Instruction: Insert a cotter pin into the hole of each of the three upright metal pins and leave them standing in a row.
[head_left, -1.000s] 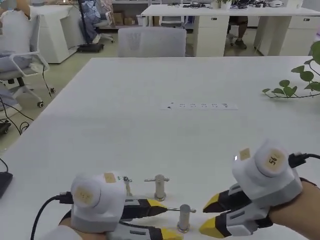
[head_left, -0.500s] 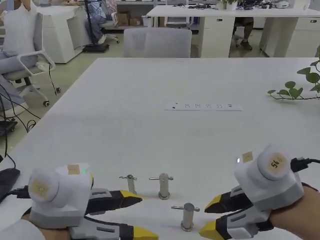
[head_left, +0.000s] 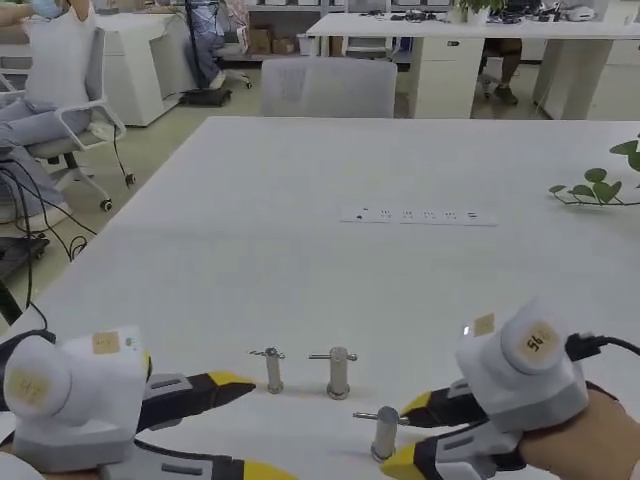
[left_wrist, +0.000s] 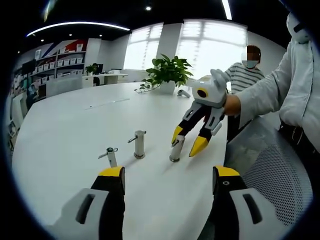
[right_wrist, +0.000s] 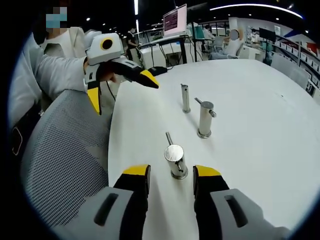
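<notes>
Left hand-held gripper (head_left: 268, 428): lower left of the frame, jaws spread wide and carrying nothing, with the tips aimed at the pins but well short of them.
Left pin (head_left: 272, 370): upright on the bench (head_left: 420, 290), lower centre-left, and there's the first cotter pin (head_left: 266, 353) crossing its top, so this one looks done.
Middle pin (head_left: 338, 373): just right of it and also upright, with the second cotter pin (head_left: 325, 356) through its head. Done too, by the look of it.
Near pin (head_left: 385, 435): lower in the frame and further right, standing, with the third cotter pin (head_left: 366, 415) poking out leftward near its top. It sits out of line with the other two.
Right hand-held gripper (head_left: 398, 434): lower right, jaws parted at a moderate gap on either side of the near pin. The right gripper view shows daylight on both sides, so there's no grip yet.
Progress: all three pins appear fitted. What's left, I'd judge, is bringing the near pin up level with the others to make the row.
</notes>
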